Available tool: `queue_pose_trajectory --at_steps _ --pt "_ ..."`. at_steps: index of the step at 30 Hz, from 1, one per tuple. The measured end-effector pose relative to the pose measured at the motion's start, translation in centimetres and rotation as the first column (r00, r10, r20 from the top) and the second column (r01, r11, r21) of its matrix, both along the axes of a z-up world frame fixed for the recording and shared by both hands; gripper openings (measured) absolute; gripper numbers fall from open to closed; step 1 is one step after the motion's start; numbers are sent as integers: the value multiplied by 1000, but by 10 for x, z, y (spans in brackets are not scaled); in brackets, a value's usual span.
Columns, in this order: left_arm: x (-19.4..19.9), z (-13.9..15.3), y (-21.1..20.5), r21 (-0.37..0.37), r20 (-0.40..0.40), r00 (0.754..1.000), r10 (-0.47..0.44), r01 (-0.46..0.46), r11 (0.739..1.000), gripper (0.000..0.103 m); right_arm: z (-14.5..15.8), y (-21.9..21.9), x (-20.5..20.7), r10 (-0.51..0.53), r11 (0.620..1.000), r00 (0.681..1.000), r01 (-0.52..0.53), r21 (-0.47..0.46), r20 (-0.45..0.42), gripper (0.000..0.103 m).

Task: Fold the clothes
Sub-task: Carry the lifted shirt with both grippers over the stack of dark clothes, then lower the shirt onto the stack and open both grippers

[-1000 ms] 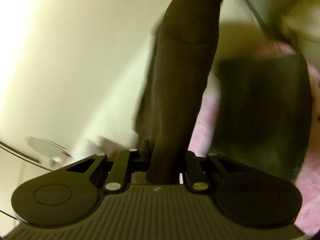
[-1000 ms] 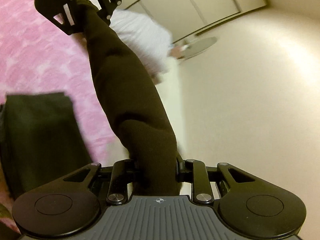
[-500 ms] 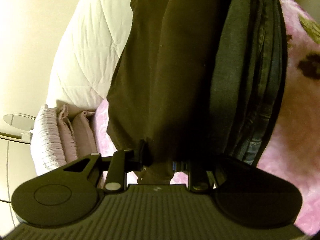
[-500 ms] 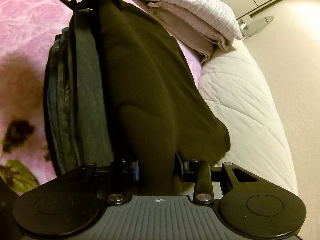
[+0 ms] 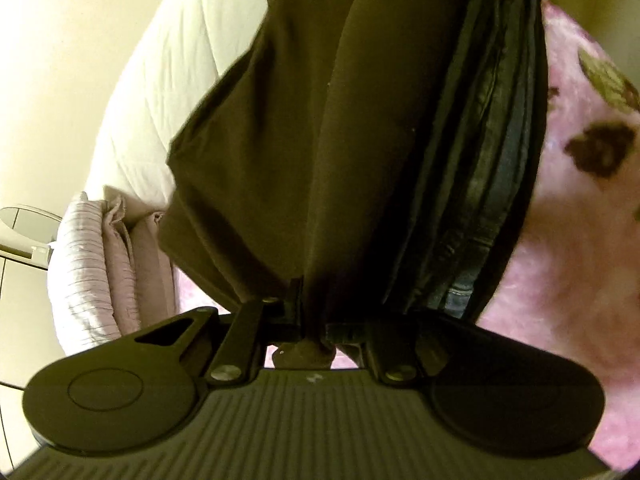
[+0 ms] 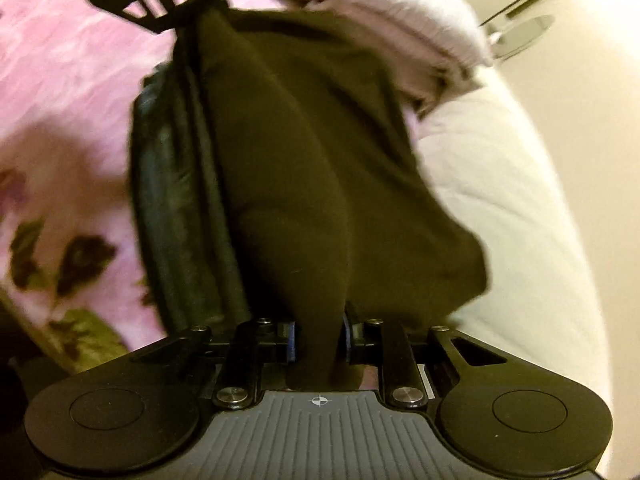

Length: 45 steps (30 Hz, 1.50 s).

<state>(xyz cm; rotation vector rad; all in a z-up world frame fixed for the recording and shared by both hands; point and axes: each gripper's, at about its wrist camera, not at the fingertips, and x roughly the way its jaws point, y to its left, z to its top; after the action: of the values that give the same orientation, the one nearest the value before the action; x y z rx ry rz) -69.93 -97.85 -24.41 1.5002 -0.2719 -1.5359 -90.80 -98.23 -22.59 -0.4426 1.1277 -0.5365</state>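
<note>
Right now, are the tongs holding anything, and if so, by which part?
Both tongs are shut on the dark brown garment: the left tongs pinch one end, the right tongs the opposite end.

The dark garment [image 5: 304, 152] is cut off at the top edge, and its pinched end is hidden between the left gripper [image 5: 311, 322] fingers. The right wrist view is smeared; the folded stack [image 6: 176, 200] can't be made out properly.

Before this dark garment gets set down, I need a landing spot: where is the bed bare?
Bare pink floral blanket lies beside the stack of dark folded clothes. The white quilt past the brown garment is also free. Crowded: the folded striped linens near the bed's edge.
</note>
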Motion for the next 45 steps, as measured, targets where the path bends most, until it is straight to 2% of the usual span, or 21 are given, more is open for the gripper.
queue_pose_trajectory --at_steps 4,8,11,13,15,17,19,20,23,26,27,29,30,31,33,34,36,38,41,45 --pt "-4 4 2 2 3 1000 9 -9 1000 9 9 2 -4 -28 1000 999 28 5 25 20" --pt "-11 6 7 10 20 1000 17 -17 1000 10 4 -1 0 -16 1000 1000 16 4 -14 23" --pt "-14 10 11 17 22 999 46 -46 999 21 5 -4 5 -28 1000 999 28 12 -28 28" --pt "-9 19 14 30 -9 992 125 -125 992 27 8 -3 7 -50 999 998 51 17 -33 31" --pt "-3 35 20 61 -99 965 244 -239 969 44 14 -2 6 -88 995 996 88 45 -18 33" --pt "3 52 26 103 -199 908 369 -355 929 51 24 -1 2 -156 983 988 154 100 14 38" --pt "7 67 37 146 -292 827 481 -458 877 57 35 1 -4 -234 961 971 223 164 53 44" --pt "6 75 44 166 -332 785 523 -497 852 66 41 2 -6 -273 946 959 255 200 70 48" --pt "4 94 65 214 -436 663 609 -580 786 76 58 9 -14 -402 880 908 348 325 118 52" --pt "10 102 82 293 -520 524 675 -632 717 83 74 20 -22 -543 784 827 437 441 146 58" --pt "10 108 91 317 -542 481 689 -642 698 86 80 23 -25 -595 744 789 470 475 150 58" --pt "8 121 110 360 -582 396 710 -657 662 86 91 30 -31 -701 650 695 529 545 161 65" --pt "7 126 118 380 -598 367 712 -653 655 86 96 35 -32 -737 616 655 547 567 169 67" --pt "6 129 123 389 -608 359 708 -642 660 86 102 40 -33 -771 581 613 562 589 174 70" --pt "1 138 135 372 -617 386 685 -625 687 90 112 51 -35 -827 514 531 584 628 184 73" --pt "-1 142 142 363 -621 399 674 -616 699 90 117 60 -34 -843 496 502 591 636 192 74" --pt "-3 152 157 349 -636 409 654 -603 717 93 131 79 -32 -866 468 458 601 648 201 75" --pt "-5 161 173 336 -653 409 638 -599 727 96 143 100 -28 -872 465 434 597 654 225 76" --pt "-4 167 191 322 -670 402 623 -599 733 96 157 126 -19 -871 479 418 598 643 259 76" --pt "-1 173 210 336 -680 380 627 -599 727 96 170 155 -8 -871 484 402 609 628 281 76"
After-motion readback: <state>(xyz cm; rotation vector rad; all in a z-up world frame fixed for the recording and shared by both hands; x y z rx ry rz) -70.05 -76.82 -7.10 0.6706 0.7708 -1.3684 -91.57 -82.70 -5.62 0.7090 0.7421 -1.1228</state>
